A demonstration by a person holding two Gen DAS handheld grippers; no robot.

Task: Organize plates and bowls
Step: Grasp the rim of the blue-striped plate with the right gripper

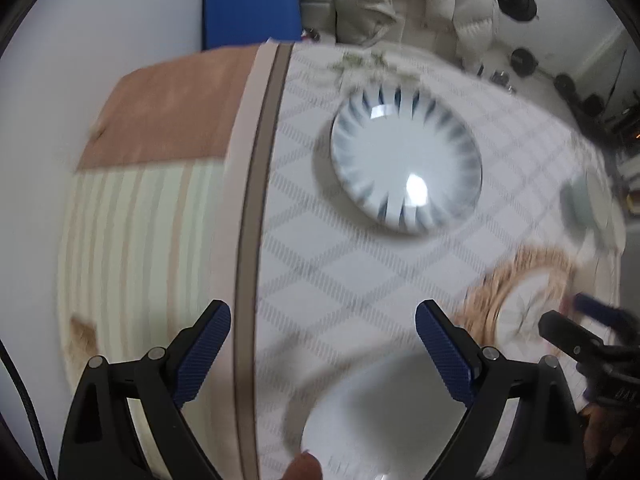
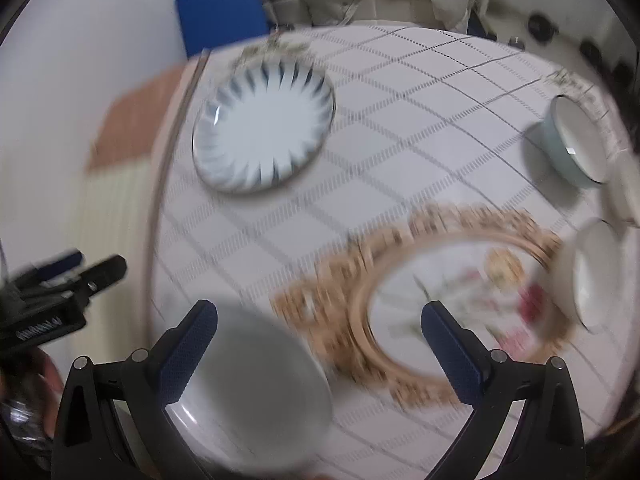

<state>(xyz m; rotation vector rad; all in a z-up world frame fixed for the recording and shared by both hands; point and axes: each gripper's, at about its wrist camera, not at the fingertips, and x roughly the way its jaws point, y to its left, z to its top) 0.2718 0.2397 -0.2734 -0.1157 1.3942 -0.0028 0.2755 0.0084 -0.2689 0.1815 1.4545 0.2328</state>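
Note:
A plain white plate (image 1: pixel 384 412) (image 2: pixel 256 392) lies at the near edge of the round table (image 1: pixel 340 272). My left gripper (image 1: pixel 324 312) hangs open above it with nothing between its fingers. My right gripper (image 2: pixel 320 312) is also open and empty, over the gap between that plate and a gold-rimmed floral plate (image 2: pixel 452 296) (image 1: pixel 524 304). A plate with blue rays (image 1: pixel 406 160) (image 2: pixel 264 128) sits farther back. At the right edge stand a pale green bowl (image 2: pixel 572 144) and a white bowl (image 2: pixel 596 276). Each view catches the other gripper (image 1: pixel 568 312) (image 2: pixel 100 262) at its side.
A white quilted cloth with a diamond pattern covers the table. Left of it on the floor lies a striped and brown mat (image 1: pixel 140 220). Beyond the far edge are a blue pad (image 1: pixel 252 4) and a beige puffer jacket (image 1: pixel 420 4) on a seat.

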